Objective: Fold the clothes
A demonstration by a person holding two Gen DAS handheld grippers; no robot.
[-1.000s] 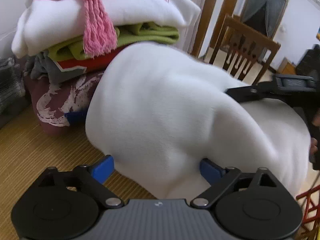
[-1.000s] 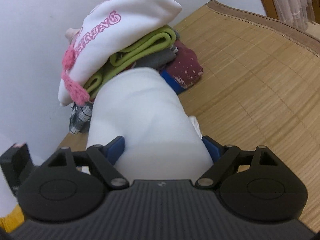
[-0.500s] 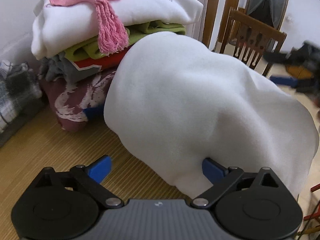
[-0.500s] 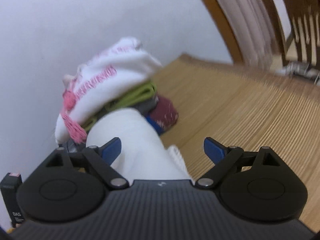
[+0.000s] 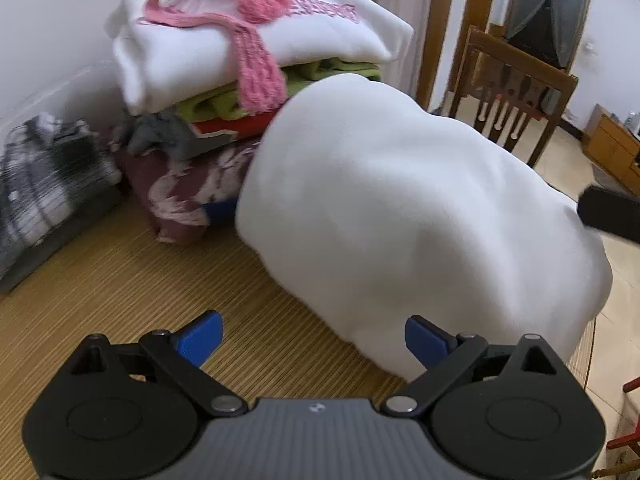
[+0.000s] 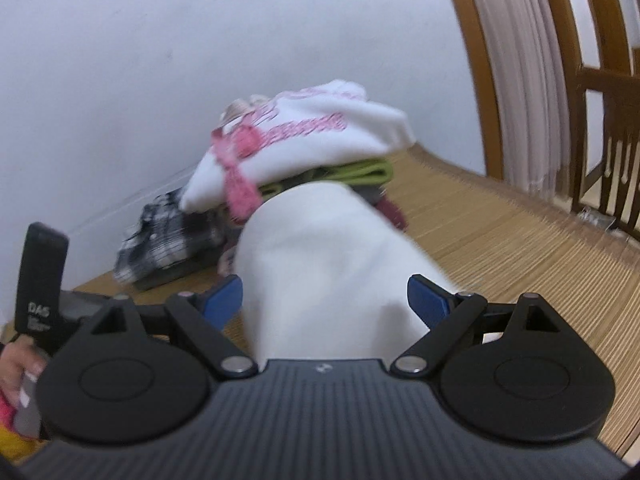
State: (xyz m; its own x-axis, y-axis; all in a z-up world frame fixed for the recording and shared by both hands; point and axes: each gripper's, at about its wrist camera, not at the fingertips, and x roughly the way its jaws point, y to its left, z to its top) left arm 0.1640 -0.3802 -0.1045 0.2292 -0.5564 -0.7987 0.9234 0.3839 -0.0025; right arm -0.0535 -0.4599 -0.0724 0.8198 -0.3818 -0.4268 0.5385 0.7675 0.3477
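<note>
A bulky folded white garment [image 5: 400, 208] lies on the bamboo mat [image 5: 120, 300], against a stack of folded clothes. My left gripper [image 5: 314, 340] is open, just in front of the garment's near edge, with nothing between its blue pads. In the right wrist view the same white garment [image 6: 332, 256] lies between the open fingers of my right gripper [image 6: 326, 300], which do not press on it. The stack [image 5: 248, 60] has a white sweatshirt with pink lettering and a pink knitted scarf on top.
A black-and-white checked garment [image 5: 44, 180] lies left of the stack by the wall. A wooden chair [image 5: 516, 92] and door frame stand beyond the mat's far edge. The other gripper's black body [image 5: 608, 216] shows at the right edge.
Both grippers have pulled back from the white garment, which now rests on the mat. The right gripper let go and swung, then turned back toward the garment.
</note>
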